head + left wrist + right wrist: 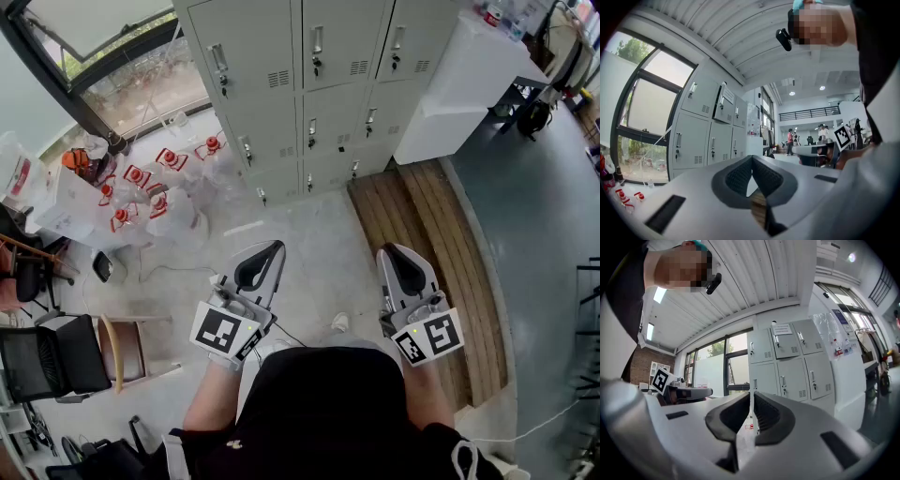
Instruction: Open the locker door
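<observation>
the lockers [309,84] are standing at 12 o'clock, well apart from both grippers, so the step in hand is probably the approach. doing it well is likely meaning walking closer, choosing one door, and parting the jaws only near its handle [317,42], coming in square. the left gripper [269,249] and right gripper [392,253] are both clenching on nothing, being held side by side before the torso, pointing toward 12 o'clock.

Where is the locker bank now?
The pale grey metal locker bank stands at the head view's top centre, between a window toward the left edge and a white cabinet toward the right.
</observation>
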Available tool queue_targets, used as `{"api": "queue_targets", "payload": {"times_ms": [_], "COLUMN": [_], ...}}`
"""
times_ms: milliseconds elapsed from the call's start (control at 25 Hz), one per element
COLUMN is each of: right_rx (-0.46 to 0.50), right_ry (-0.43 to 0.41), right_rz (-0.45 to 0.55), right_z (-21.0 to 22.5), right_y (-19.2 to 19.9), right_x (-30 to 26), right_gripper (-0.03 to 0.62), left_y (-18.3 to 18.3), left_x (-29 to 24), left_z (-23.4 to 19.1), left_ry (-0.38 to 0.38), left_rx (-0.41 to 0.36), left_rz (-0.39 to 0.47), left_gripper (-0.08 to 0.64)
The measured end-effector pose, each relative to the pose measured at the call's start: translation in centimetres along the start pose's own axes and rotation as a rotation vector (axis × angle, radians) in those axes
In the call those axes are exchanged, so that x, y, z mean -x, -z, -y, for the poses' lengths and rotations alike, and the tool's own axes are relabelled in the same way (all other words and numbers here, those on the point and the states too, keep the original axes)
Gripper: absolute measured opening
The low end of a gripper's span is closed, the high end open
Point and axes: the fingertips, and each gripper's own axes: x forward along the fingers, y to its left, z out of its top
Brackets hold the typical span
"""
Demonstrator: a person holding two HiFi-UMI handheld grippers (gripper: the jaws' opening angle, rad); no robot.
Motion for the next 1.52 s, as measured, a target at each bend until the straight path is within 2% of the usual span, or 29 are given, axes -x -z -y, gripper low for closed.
{"api": "queue_targets", "payload": {"times_ms": [200, 360, 600, 880, 1040, 1200, 1520], "right_rx": [0.003, -0.024, -0.075, -0.116, -0.115, -0.104, -0.092], "right_ry": [-0.039, -0.063, -0.078, -0.081, -0.095, -0.099, -0.093], "right_rz": [-0.015, -0.018, -0.011, -0.028, -0.040, -0.052, -0.063], "right_z": [1.3, 3.2, 8.0, 12.0, 11.8, 11.3, 8.4], "right_y": [0.5, 0.7, 0.9, 2.1, 3.2, 3.7, 3.9], "right_x": [-0.7, -1.8, -2.1, -4.4, -8.8, -14.4, -27.8], "right_gripper": [0.048, 0.048, 0.048, 0.048, 0.048, 0.048, 0.048], "left_y": [-0.8, 0.3, 0.1, 2.8, 3.6, 3.7, 2.1], "left_x": [-2.3, -4.5, -8.7, -11.8, -13.4, -15.1, -14.7], "left_z": [0.6, 0.5, 1.9, 1.3, -2.6, -7.4, -21.6], "left_ry": [-0.016, -0.030, -0.049, -0.073, -0.075, -0.036, -0.067], "left_rx": [-0.011, -0.007, -0.023, -0.010, 0.000, -0.003, -0.001], "left_rz": [0.047, 0.003, 0.008, -0.075, -0.083, -0.050, -0.030], "left_gripper": [0.023, 0.023, 0.023, 0.023, 0.023, 0.023, 0.023]}}
